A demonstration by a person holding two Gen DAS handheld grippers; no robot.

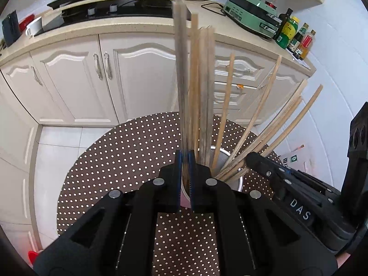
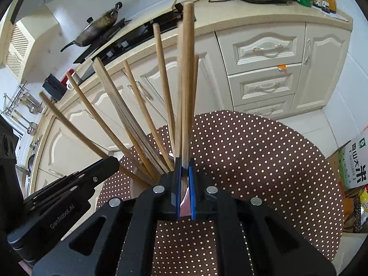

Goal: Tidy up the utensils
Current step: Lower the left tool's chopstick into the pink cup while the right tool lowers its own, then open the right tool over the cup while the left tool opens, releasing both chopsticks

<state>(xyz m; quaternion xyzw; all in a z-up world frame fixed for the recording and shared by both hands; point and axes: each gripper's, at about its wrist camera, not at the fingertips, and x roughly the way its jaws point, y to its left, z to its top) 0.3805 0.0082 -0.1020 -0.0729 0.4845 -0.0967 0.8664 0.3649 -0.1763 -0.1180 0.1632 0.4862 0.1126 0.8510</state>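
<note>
Several wooden chopsticks (image 1: 260, 124) stand fanned out in a metal cup (image 1: 237, 181) on a round brown polka-dot table (image 1: 115, 165). My left gripper (image 1: 185, 161) is shut on a chopstick (image 1: 181, 80) that points straight up. My right gripper (image 2: 184, 168) is shut on another chopstick (image 2: 187, 80), also upright; the rest of the chopsticks (image 2: 119, 112) lean to its left. A pink object shows between the jaws of each gripper, mostly hidden. The right gripper appears at the right of the left wrist view (image 1: 287, 184), and the left gripper at the left of the right wrist view (image 2: 69, 191).
White kitchen cabinets (image 1: 138, 76) with a counter stand behind the table. On the counter are a stove (image 1: 110, 11), a pan (image 2: 99, 27), a green appliance (image 1: 253, 16), bottles (image 1: 294, 34) and a white mug (image 1: 34, 26). A rice carton (image 2: 356, 161) stands on the floor at right.
</note>
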